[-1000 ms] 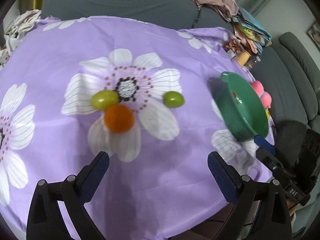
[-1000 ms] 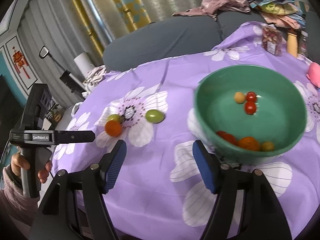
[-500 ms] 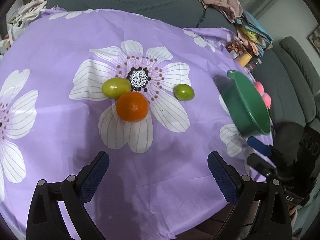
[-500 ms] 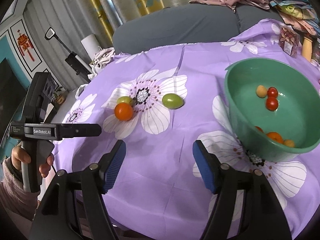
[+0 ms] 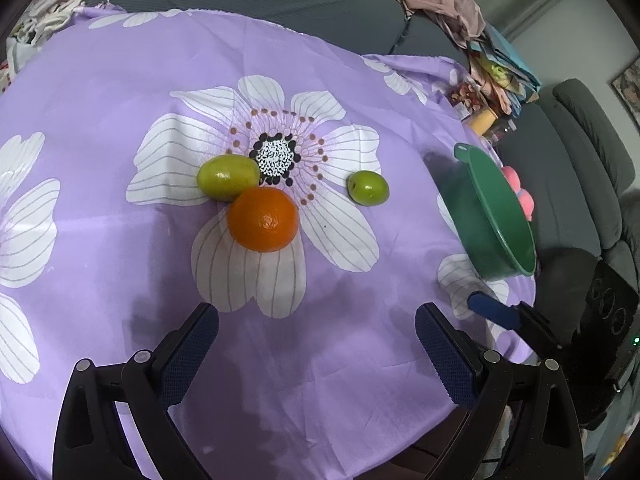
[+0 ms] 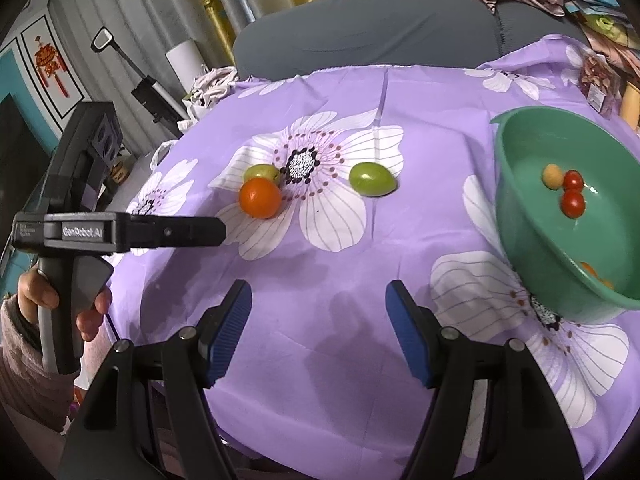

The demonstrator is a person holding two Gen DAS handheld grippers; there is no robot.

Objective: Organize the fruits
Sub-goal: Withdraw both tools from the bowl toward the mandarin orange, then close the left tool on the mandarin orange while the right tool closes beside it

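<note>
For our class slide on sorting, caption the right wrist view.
Open right gripper over a purple floral tablecloth; round orange fruit touching one green fruit, another apart, green plastic bowl alongside.

— How did the black left gripper with dark blue ribbed pads [image 5: 316,350] stand?
— Jaws wide apart, nothing between them, tilted downward.
— And the black right gripper with bright blue pads [image 6: 319,332]?
— Also parted and empty, angled down.
— Any hand showing?
— A bare left hand [image 6: 60,300] in a pink fuzzy sleeve [image 6: 20,376] wrapped the left gripper's handle
</note>
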